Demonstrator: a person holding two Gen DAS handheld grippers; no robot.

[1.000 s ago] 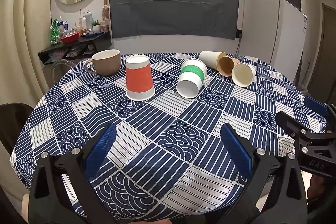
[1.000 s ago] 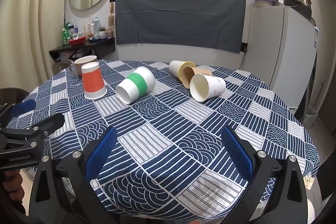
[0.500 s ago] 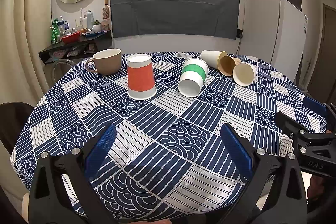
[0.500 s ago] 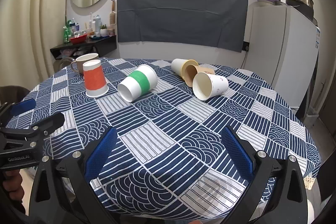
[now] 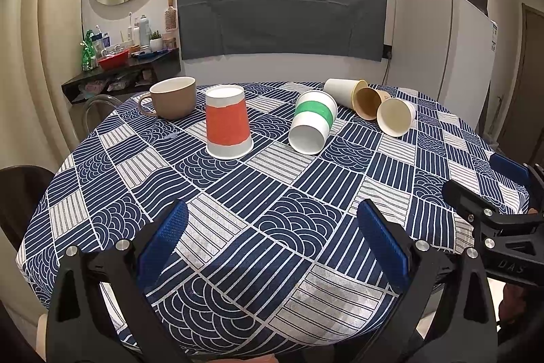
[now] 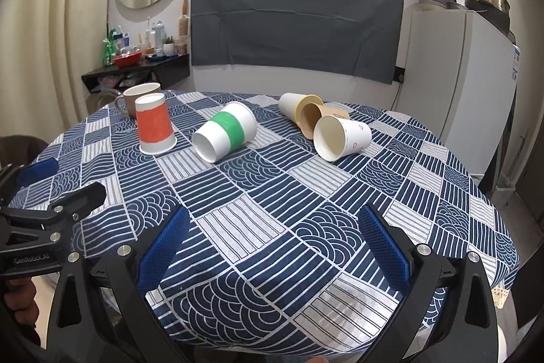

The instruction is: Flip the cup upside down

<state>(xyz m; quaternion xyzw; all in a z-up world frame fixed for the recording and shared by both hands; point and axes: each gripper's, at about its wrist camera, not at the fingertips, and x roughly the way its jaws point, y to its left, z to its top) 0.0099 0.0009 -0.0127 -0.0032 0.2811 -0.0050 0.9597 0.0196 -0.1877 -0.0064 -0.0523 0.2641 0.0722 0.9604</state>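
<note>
A red-banded paper cup (image 5: pixel 227 125) (image 6: pixel 154 125) stands upside down on the round patterned table (image 5: pixel 272 193) (image 6: pixel 306 193). A green-banded cup (image 5: pixel 312 125) (image 6: pixel 226 133) lies on its side, mouth toward me. Three more paper cups lie on their sides at the back: a white one (image 5: pixel 341 89) (image 6: pixel 294 108), a brown one (image 5: pixel 369 101) (image 6: pixel 314 119) and a white one with small marks (image 5: pixel 396 119) (image 6: pixel 341 136). A brown mug (image 5: pixel 171 97) (image 6: pixel 136 97) stands upright. My left gripper (image 5: pixel 272 247) and right gripper (image 6: pixel 272 247) are open and empty above the near edge.
A white fridge (image 5: pixel 442 50) (image 6: pixel 459 84) stands behind the table on the right. A dark wall shelf (image 5: pixel 122 70) with bottles and bowls is at the back left. A dark chair (image 5: pixel 20 193) sits at the left edge. A grey cloth hangs on the wall.
Both grippers have pulled back slightly and risen; the cups look a little farther and lower in view. No cup has moved. Both grippers stay open.
</note>
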